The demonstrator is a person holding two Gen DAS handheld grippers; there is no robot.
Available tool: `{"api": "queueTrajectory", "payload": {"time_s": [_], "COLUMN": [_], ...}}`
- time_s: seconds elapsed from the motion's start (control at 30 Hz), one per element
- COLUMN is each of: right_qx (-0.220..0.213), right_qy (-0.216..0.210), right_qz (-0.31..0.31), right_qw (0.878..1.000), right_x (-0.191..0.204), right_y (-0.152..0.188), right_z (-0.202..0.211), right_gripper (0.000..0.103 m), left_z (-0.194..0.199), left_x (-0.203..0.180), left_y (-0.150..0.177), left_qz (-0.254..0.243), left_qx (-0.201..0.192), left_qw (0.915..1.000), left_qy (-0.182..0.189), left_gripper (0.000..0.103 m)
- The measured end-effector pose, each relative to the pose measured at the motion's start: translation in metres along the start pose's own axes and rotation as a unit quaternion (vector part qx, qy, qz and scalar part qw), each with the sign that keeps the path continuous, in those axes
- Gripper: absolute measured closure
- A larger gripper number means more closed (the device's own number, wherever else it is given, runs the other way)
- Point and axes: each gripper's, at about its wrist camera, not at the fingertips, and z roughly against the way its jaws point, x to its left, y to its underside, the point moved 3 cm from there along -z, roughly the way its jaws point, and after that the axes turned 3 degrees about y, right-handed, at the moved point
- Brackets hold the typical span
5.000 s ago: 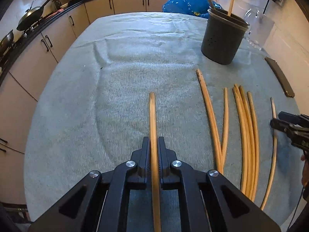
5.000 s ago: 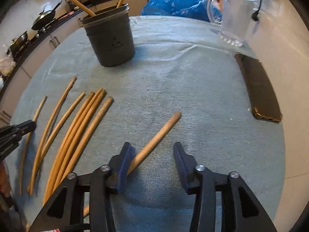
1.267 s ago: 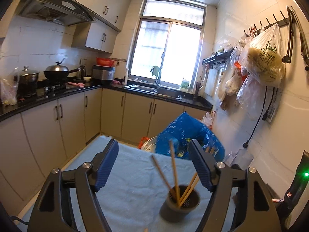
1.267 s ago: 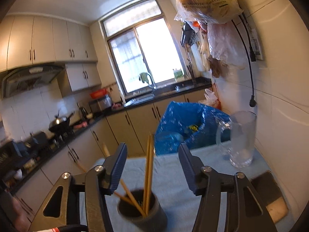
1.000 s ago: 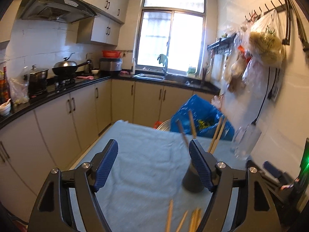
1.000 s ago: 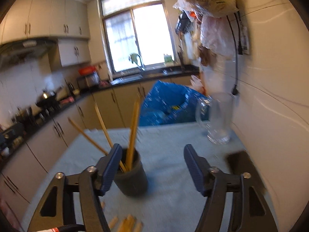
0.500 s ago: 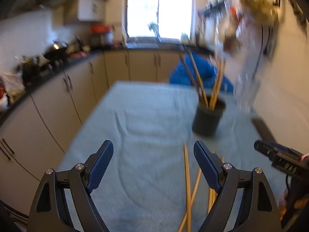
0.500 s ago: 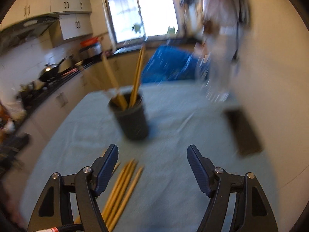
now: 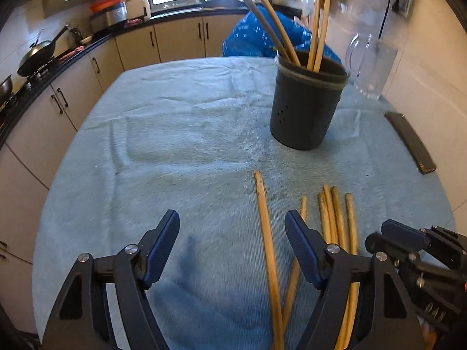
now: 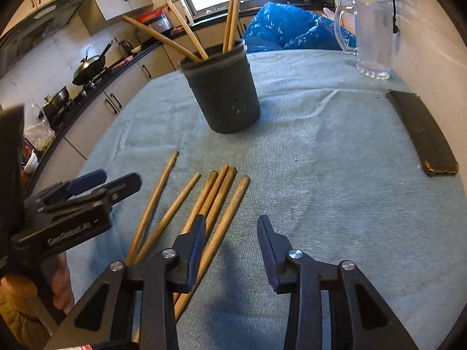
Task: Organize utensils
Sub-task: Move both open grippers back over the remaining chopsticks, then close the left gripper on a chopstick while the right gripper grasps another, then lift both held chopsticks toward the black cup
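right gripper (image 10: 230, 245) closing, nothing pinched yet, rightmost loose chopstick (image 10: 224, 224) just inside its left jaw, lengthwise ahead toward holder (image 10: 223, 93).

Tan chopsticks (image 9: 267, 233) on pale blue-green towel (image 9: 175, 134) w/ ribbed weave; dark grey holder (image 9: 306, 108) (dotted holes); blue bag (image 10: 292, 32); black phone case (image 10: 423, 134).

Both wrist views close above table, angled down, sharing dark holder (image 9: 308, 108) (image 10: 223, 93), loose chopsticks (image 9: 335, 215) (image 10: 216, 195)
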Motion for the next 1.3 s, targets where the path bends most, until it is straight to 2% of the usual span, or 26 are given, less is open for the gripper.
{"api": "queueTrajectory", "payload": {"time_s": [0.17,0.3,0.43,0.47,0.57,0.77,0.87,0.93,0.97,1.0,1.1,1.17,1.3], "right_qx": [0.010,0.008,0.012,0.014,0.021,0.043,0.054,0.059,0.060,0.063,0.080,0.090,0.100], "right_qy": [0.022,0.039,0.067,0.075,0.092,0.109,0.109,0.110,0.118,0.126,0.127,0.131,0.139], "right_qz": [0.014,0.024,0.041,0.049,0.073,0.107,0.103,0.101,0.100,0.094,0.062,0.049,0.038], "right_qw": [1.000,0.999,0.997,0.996,0.993,0.987,0.987,0.987,0.986,0.985,0.987,0.986,0.985], "right_x": [0.004,0.008,0.015,0.017,0.017,-0.011,-0.037,-0.052,-0.058,-0.065,-0.078,-0.078,-0.067], "right_y": [-0.003,-0.004,-0.009,-0.011,-0.011,-0.006,-0.002,0.000,0.000,-0.001,-0.001,-0.002,-0.005], "right_z": [-0.016,-0.024,-0.030,-0.031,-0.032,-0.020,-0.010,-0.005,-0.003,-0.002,0.001,0.002,-0.004], "right_gripper": [0.069,0.069,0.070,0.072,0.085,0.087,0.081,0.067,0.056,0.053,0.053,0.053,0.060], "left_z": [-0.024,-0.034,-0.034,-0.033,-0.027,-0.005,0.001,0.003,0.002,0.002,-0.001,-0.003,-0.009], "left_x": [-0.006,-0.010,-0.012,-0.011,-0.002,0.021,0.026,0.027,0.028,0.027,0.021,0.016,0.009], "left_y": [-0.006,-0.007,-0.007,-0.006,-0.001,0.025,0.034,0.036,0.036,0.035,0.030,0.027,0.021], "left_qz": [-0.014,-0.023,-0.015,-0.014,0.002,0.035,0.037,0.032,0.031,0.029,0.012,-0.001,-0.018], "left_qx": [0.035,0.039,0.041,0.044,0.052,0.070,0.081,0.085,0.089,0.094,0.117,0.132,0.136], "left_qw": [0.9992,0.9987,0.9990,0.9989,0.9986,0.9969,0.9957,0.9955,0.9953,0.9949,0.9927,0.9909,0.9905], "left_qy": [-0.011,-0.024,-0.005,-0.012,-0.010,0.008,0.023,0.025,0.025,0.025,0.025,0.027,0.015], "left_gripper": [0.057,0.061,0.094,0.095,0.096,0.096,0.096,0.096,0.096,0.096,0.088,0.079,0.078]}}
